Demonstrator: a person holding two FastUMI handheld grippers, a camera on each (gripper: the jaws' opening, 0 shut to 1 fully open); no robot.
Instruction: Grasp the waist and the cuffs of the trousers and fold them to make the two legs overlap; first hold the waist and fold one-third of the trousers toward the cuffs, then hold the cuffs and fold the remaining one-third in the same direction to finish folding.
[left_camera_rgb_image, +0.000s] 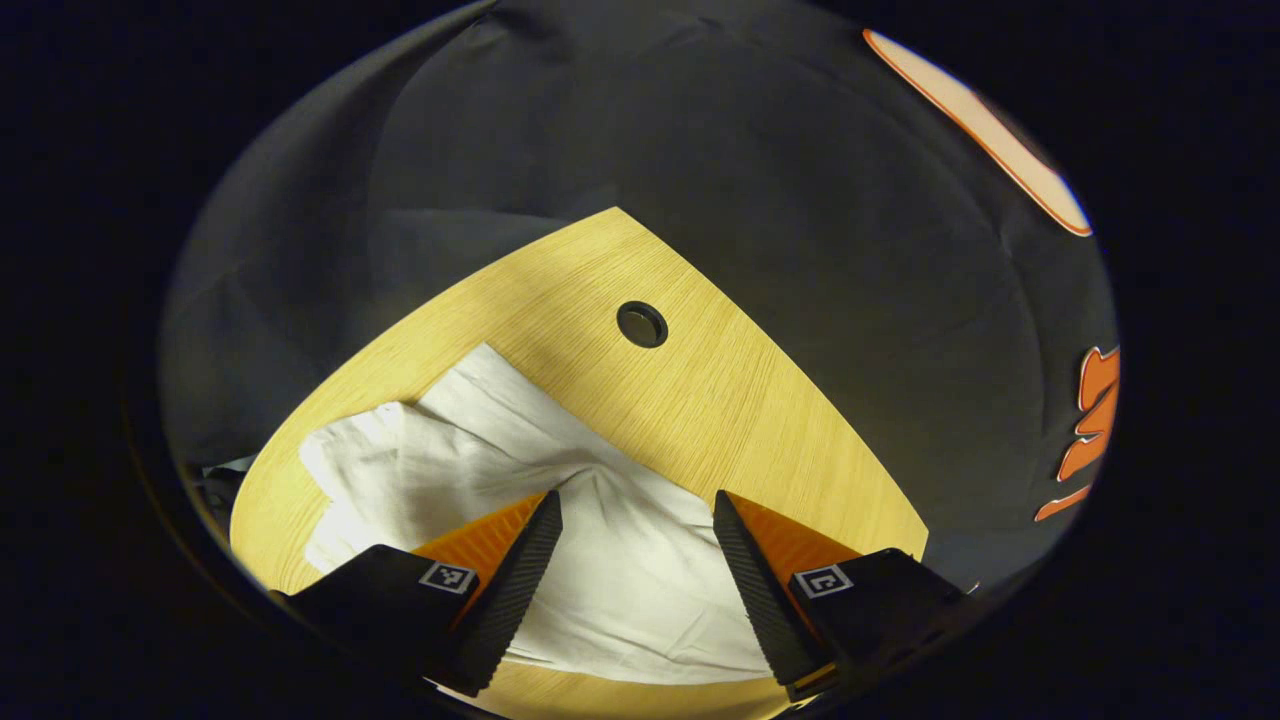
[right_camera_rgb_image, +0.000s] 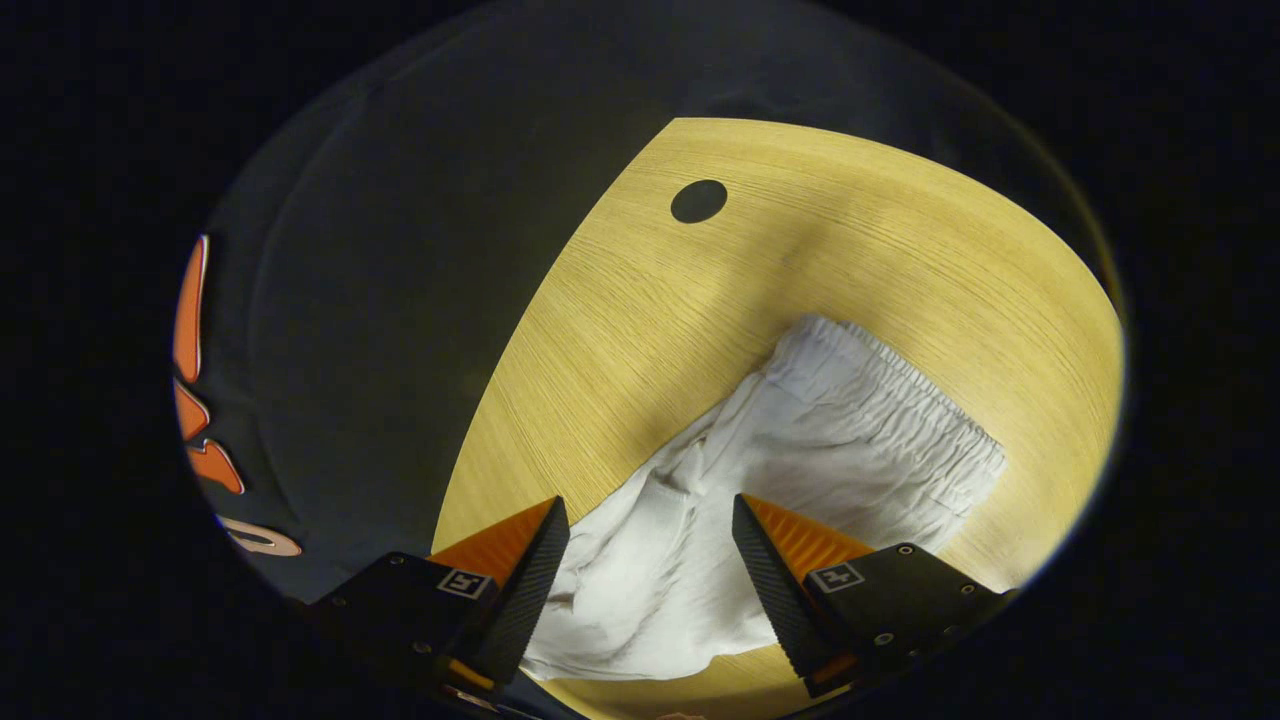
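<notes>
Both hand-held grippers, left (left_camera_rgb_image: 637, 535) and right (right_camera_rgb_image: 650, 540), spread above white trousers (right_camera_rgb_image: 800, 450) at lower frame; risk of pinching one layer only.

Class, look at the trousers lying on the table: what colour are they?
White. The trousers show it best in the right gripper view, elastic waist included.

matt wrinkled cloth trousers (right_camera_rgb_image: 800, 470) on smooth grained wood table (right_camera_rgb_image: 700, 300).

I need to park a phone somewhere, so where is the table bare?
Bare wood lies between the trousers and the round hole, and past the waistband toward the table edge. The near edge is crowded with cloth.
</notes>
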